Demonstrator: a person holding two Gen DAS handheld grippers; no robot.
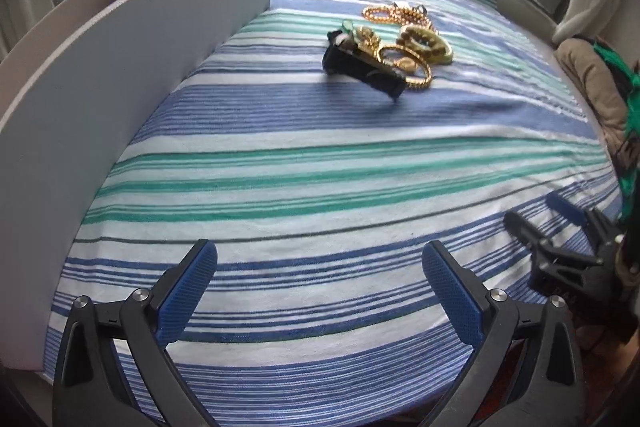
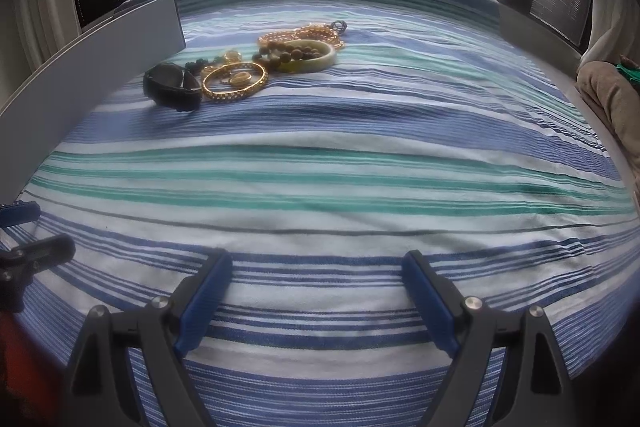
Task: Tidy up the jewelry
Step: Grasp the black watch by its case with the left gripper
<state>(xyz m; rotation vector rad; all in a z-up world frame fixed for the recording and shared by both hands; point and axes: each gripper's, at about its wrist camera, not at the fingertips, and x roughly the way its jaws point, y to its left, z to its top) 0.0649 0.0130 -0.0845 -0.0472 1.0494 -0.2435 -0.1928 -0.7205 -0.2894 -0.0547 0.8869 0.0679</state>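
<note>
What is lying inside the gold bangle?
A small gold oval piece lies within the gold bangle, on the striped cloth. What exactly it is cannot be told.

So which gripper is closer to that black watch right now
Neither clearly. The black watch lies far ahead of both. From the left gripper it sits ahead, slightly right; from the right gripper, ahead and left. Both open, empty.

Blue-green-white striped cloth (image 2: 320,163); gold bangle (image 2: 235,81); black watch (image 2: 172,87).
</note>
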